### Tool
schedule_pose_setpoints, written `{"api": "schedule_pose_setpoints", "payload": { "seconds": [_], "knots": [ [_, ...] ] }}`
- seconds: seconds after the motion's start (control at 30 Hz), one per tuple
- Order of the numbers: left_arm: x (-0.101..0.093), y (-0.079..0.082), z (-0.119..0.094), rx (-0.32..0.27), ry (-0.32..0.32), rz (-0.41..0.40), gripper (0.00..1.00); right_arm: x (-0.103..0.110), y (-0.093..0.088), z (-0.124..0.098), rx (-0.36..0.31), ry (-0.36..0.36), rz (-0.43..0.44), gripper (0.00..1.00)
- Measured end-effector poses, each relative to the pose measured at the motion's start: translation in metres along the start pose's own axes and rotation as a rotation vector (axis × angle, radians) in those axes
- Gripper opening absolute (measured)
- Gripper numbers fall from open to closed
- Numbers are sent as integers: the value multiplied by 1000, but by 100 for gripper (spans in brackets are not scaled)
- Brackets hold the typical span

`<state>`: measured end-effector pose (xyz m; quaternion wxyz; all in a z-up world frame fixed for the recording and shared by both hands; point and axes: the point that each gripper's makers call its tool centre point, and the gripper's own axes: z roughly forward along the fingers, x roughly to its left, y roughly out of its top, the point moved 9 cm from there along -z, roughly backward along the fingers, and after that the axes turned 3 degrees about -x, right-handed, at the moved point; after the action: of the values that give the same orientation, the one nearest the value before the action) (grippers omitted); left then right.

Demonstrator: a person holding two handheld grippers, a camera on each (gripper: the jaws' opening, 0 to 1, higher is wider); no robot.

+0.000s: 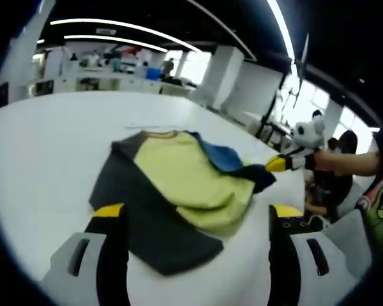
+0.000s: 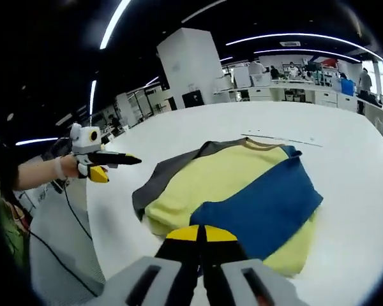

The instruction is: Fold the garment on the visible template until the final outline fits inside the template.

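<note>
The garment [image 1: 179, 185] lies on the white table [image 1: 45, 159]; it has a yellow body, a grey side and a blue sleeve [image 2: 262, 204] folded across the yellow. My right gripper [image 2: 201, 233] has its jaws closed, and the near end of the blue sleeve runs into its tips. It enters the left gripper view from the right as the right gripper [image 1: 276, 164], meeting the sleeve's dark corner. My left gripper [image 1: 198, 213] stands open, its jaws wide apart over the garment's near edge. In the right gripper view the left gripper [image 2: 105, 162] sits off the table's left side, held by a hand.
A faint thin line [image 2: 281, 139] marks the table beyond the collar. The table edge [image 2: 92, 210] curves close on the left, with a cable hanging below it. Benches, pillars and people stand far behind.
</note>
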<state>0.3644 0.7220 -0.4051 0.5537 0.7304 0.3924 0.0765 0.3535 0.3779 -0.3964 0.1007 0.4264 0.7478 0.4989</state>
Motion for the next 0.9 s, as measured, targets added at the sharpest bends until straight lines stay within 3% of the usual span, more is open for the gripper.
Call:
{"api": "schedule_pose_setpoints", "payload": {
  "seconds": [0.2, 0.67, 0.9],
  "knots": [
    [-1, -1, 2, 5, -8, -3, 87, -24, 13, -21, 4, -51, 3, 0],
    [3, 6, 10, -10, -17, -3, 87, -81, 16, -72, 79, -203, 9, 0],
    [7, 5, 15, -10, -12, -15, 86, -114, 19, -89, 96, -285, 50, 0]
  ]
}}
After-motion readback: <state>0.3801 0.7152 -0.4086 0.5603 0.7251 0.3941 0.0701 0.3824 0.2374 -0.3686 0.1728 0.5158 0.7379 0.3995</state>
